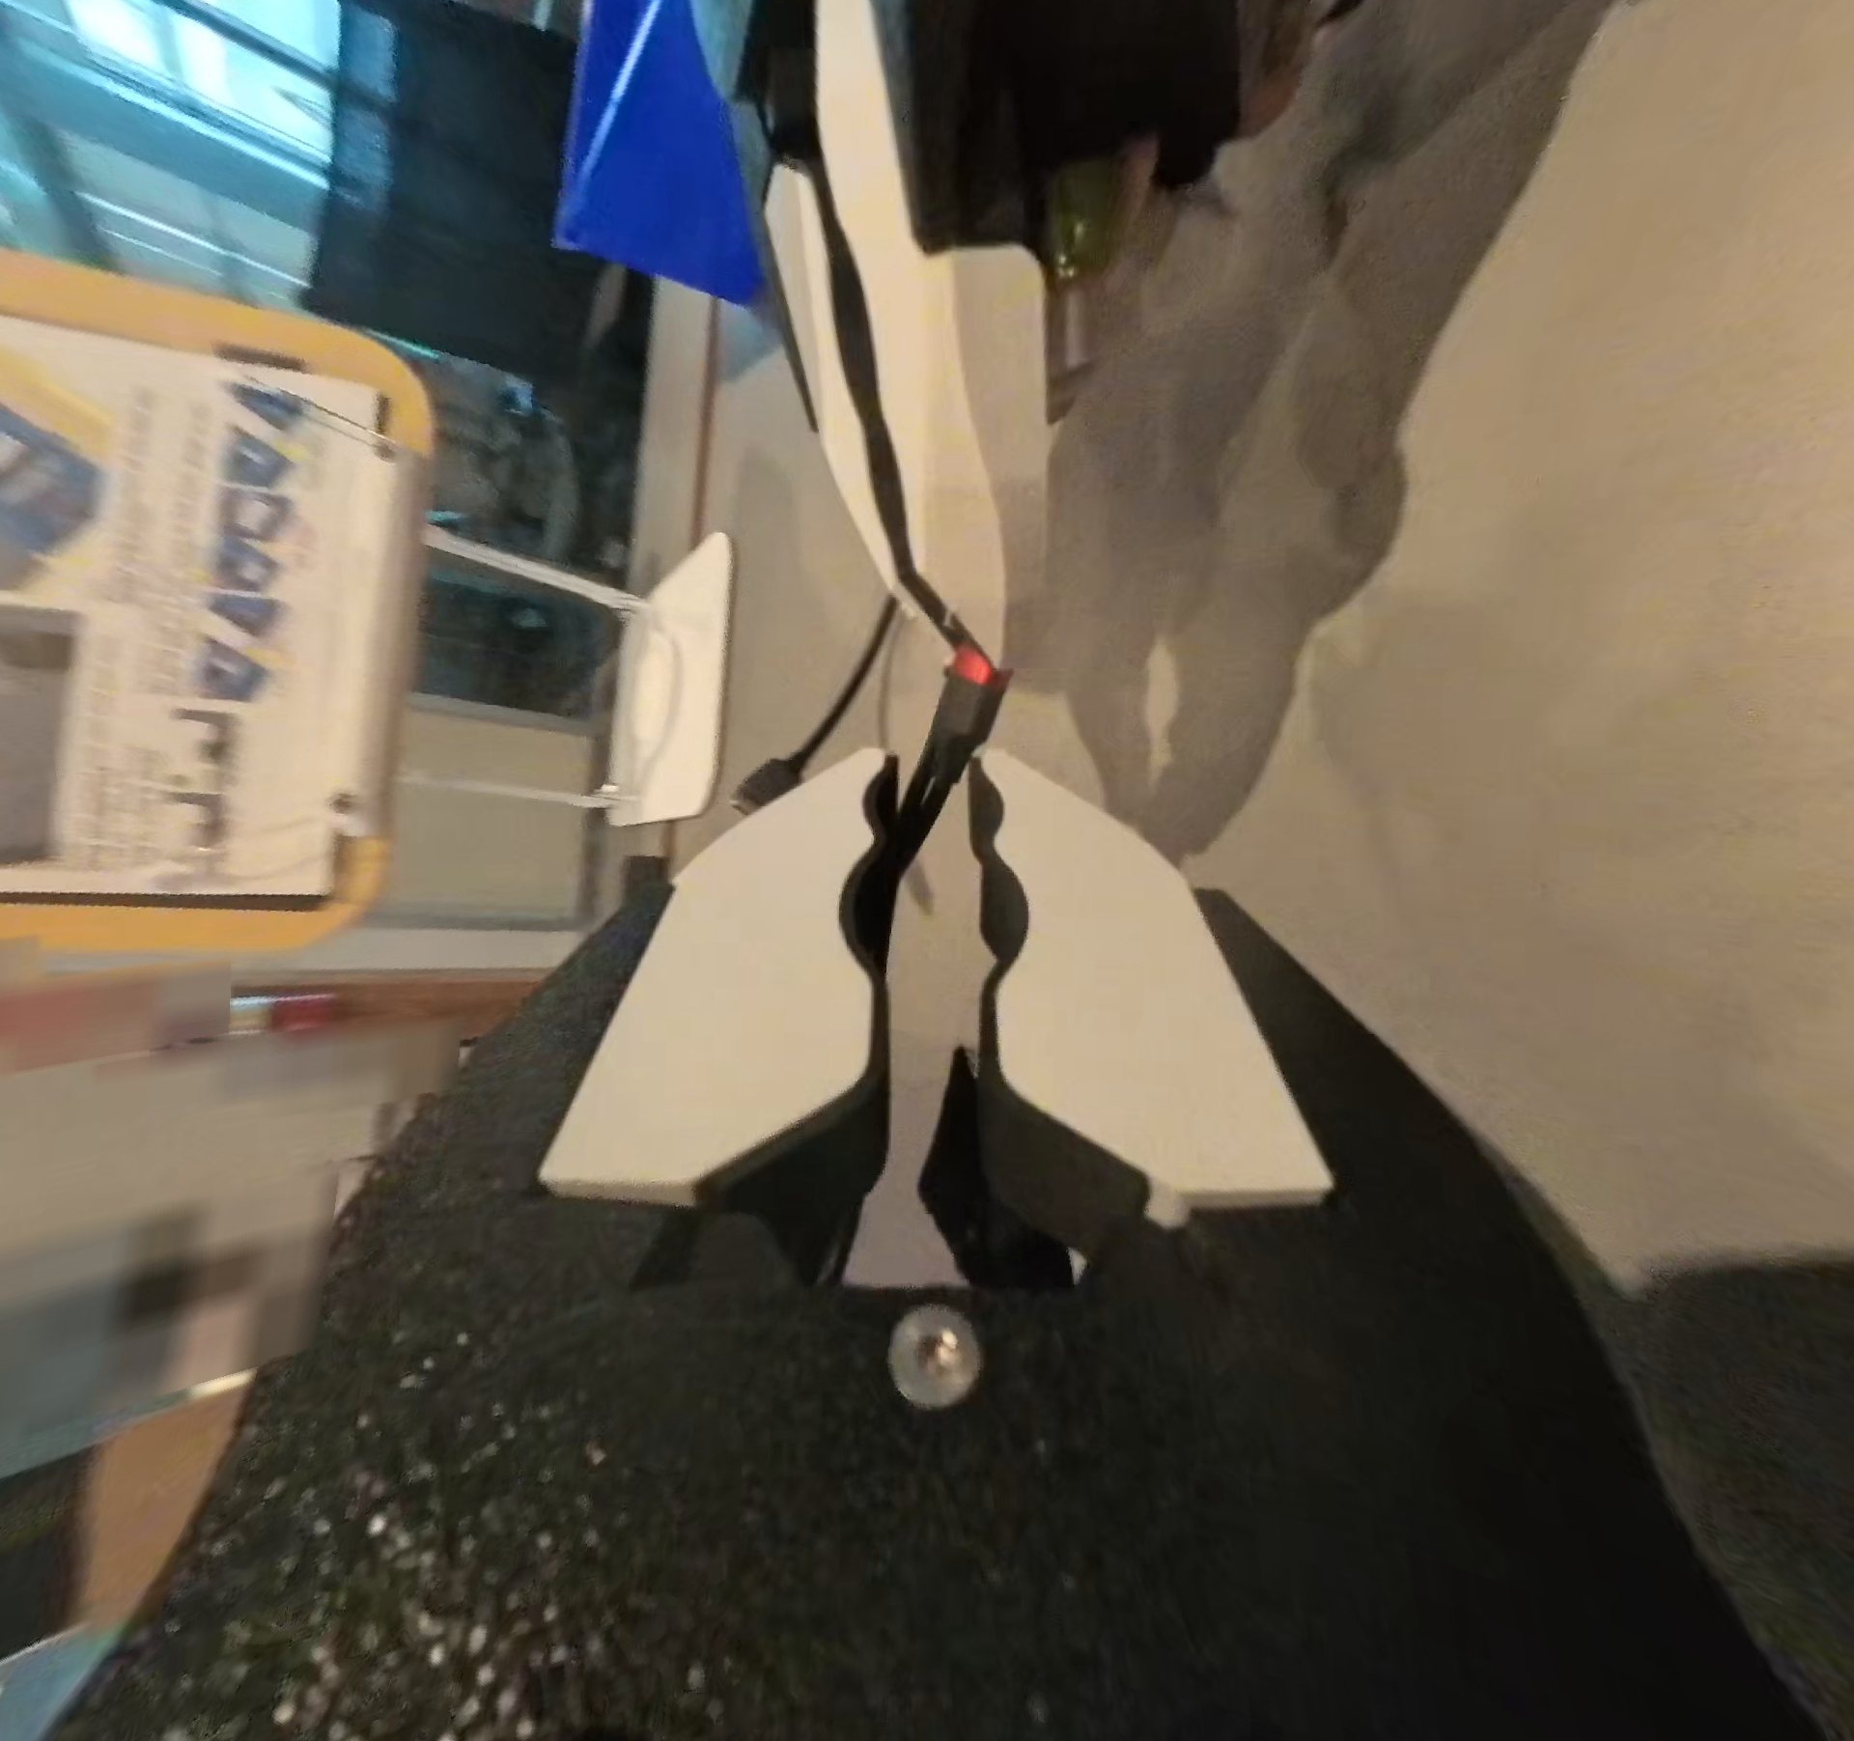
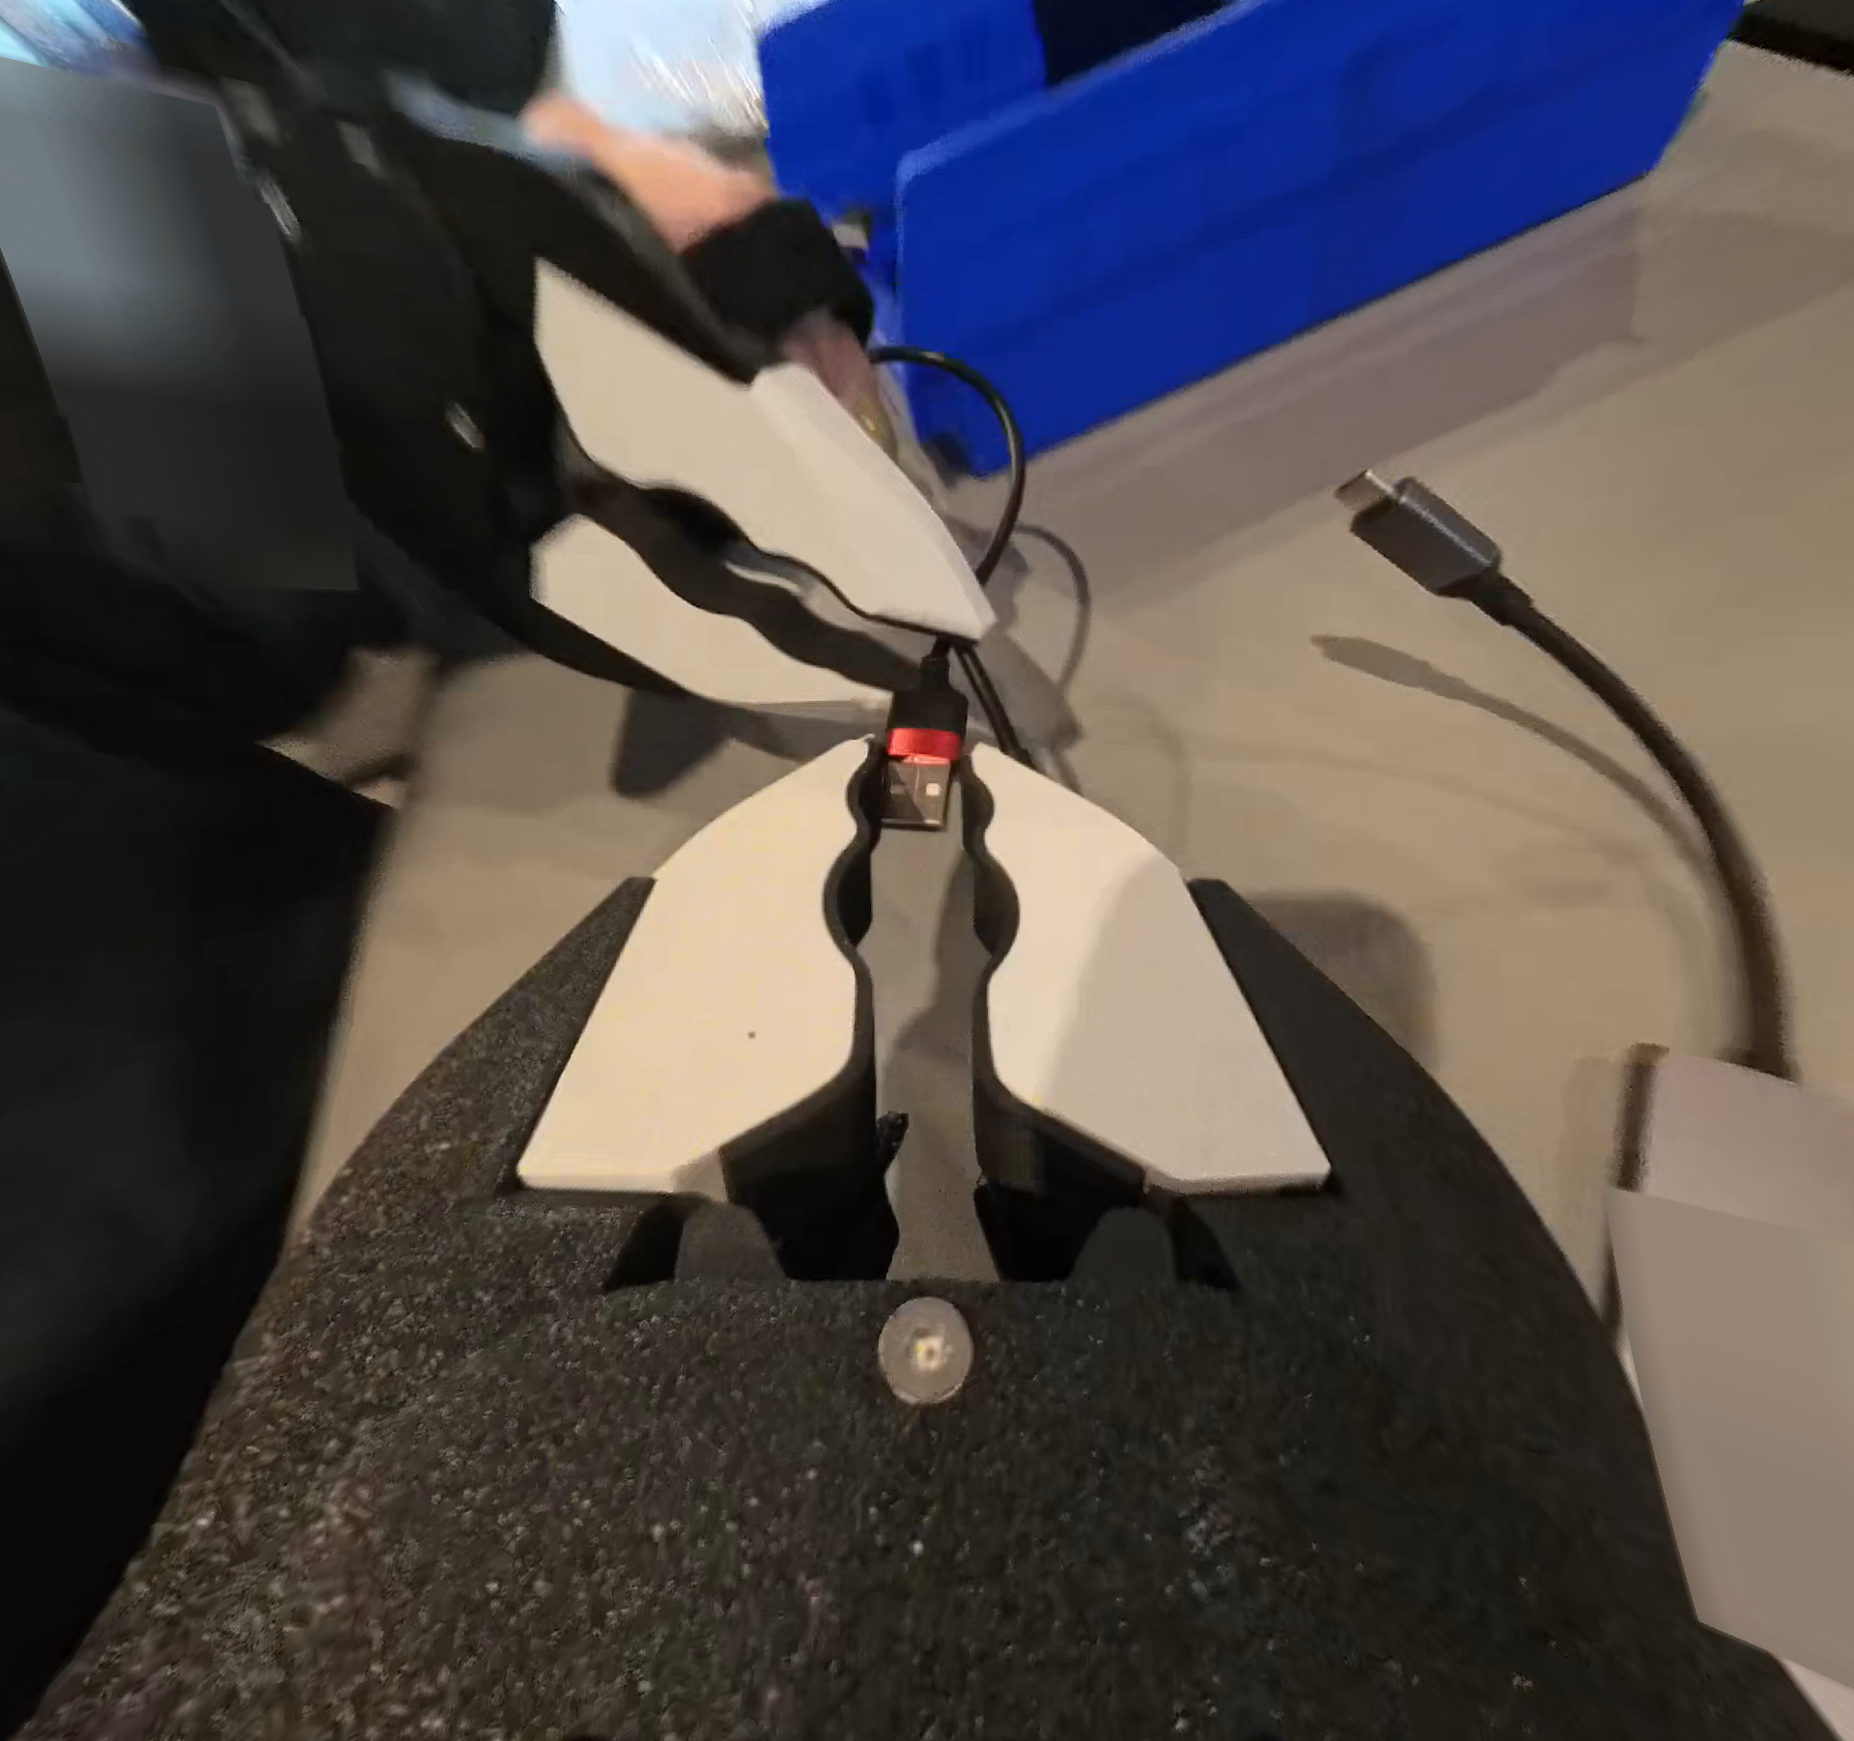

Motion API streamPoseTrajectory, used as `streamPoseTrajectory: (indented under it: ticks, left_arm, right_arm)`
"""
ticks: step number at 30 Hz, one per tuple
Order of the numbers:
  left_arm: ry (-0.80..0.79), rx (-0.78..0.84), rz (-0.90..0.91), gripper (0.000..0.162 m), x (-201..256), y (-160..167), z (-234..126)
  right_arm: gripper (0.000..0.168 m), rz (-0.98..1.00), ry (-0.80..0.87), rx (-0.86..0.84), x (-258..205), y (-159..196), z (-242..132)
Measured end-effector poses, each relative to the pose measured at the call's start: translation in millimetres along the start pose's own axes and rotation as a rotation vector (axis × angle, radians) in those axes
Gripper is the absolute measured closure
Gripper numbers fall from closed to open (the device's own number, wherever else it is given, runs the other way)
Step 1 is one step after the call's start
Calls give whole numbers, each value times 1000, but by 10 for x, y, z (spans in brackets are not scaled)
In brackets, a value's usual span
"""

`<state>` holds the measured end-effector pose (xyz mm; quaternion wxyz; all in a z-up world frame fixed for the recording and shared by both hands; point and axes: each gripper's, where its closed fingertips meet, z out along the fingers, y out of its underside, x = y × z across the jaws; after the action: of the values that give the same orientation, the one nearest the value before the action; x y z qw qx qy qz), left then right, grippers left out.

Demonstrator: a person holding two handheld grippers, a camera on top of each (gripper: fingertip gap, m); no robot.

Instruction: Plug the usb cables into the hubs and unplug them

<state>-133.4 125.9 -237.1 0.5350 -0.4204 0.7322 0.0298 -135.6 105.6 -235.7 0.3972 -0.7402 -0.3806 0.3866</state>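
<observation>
A black USB cable ends in a plug with a red band [image 2: 918, 770]. My right gripper [image 2: 918, 760] is shut on this plug at its fingertips, with the plug's metal end pointing back toward the camera. My left gripper [image 1: 931, 770] is shut on the black cable just behind the plug [image 1: 965, 690]. The left gripper also shows in the right wrist view [image 2: 953, 624], its tips nearly touching the right gripper's tips. A whitish hub [image 2: 1706, 1241] lies at the lower right. Its black lead ends in a loose grey plug [image 2: 1425, 539] on the table.
A blue bin [image 2: 1204, 188] stands on the grey table [image 2: 1405, 790] behind the grippers. A gloved hand [image 2: 773, 268] holds the left gripper. The slack cable loops [image 2: 1003, 449] in front of the bin. A yellow-framed poster [image 1: 181, 589] shows in the background.
</observation>
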Motion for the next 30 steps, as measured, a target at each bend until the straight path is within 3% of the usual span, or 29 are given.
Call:
streamPoseTrajectory:
  ticks: [1,10,14,17,22,25,30]
  left_arm:
    - [-38,-4,40,150,-37,0,-1]
    - [-112,48,111,152,-97,-79,-33]
    - [-6,14,-9,157,-15,-47,7]
    - [41,18,-152,158,-58,-46,9]
    - [226,31,-332,157,-10,-83,-24]
    - [309,11,-338,157,60,-91,-30]
    - [344,40,-406,155,63,-139,-35]
  right_arm:
    - [154,26,-28,25,-15,-30,-22]
    - [154,115,-119,81,-23,-91,-95]
    - [154,108,-104,112,-9,-118,-115]
    - [145,-38,-36,174,-14,-209,-178]
    - [136,-388,151,109,-27,-163,-176]
    - [142,-508,212,103,-54,-165,-142]
    - [161,-524,218,77,-62,-149,-154]
